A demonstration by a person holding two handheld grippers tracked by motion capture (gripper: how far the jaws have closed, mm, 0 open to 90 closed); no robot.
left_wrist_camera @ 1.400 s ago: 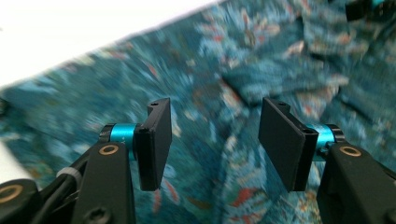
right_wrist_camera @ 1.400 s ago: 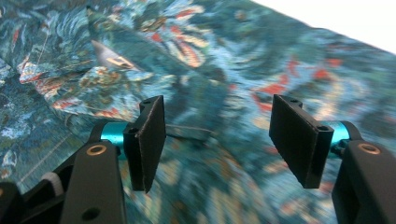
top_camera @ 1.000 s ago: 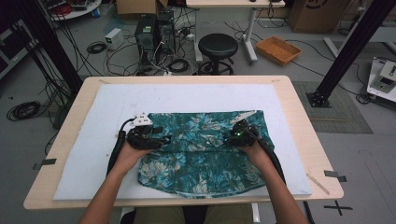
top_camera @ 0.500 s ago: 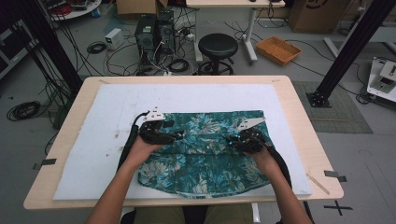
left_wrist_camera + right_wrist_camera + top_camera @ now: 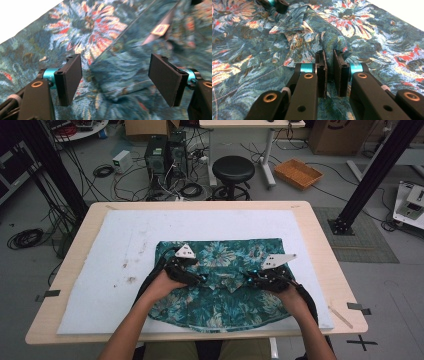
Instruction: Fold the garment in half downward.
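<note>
The left gripper (image 5: 115, 80) has just been opening, jaws apart over the shirt (image 5: 220, 270); the right gripper (image 5: 329, 75) pinches a fold; bare white mat (image 5: 125, 235) lies beyond.

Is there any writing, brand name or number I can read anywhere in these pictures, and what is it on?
None can be read.
Neck label inside the floral shirt: an orange-edged tag, too blurred to read.
Cardboard box on the floor behind the table: a dark mark, cut off by the frame.
</note>
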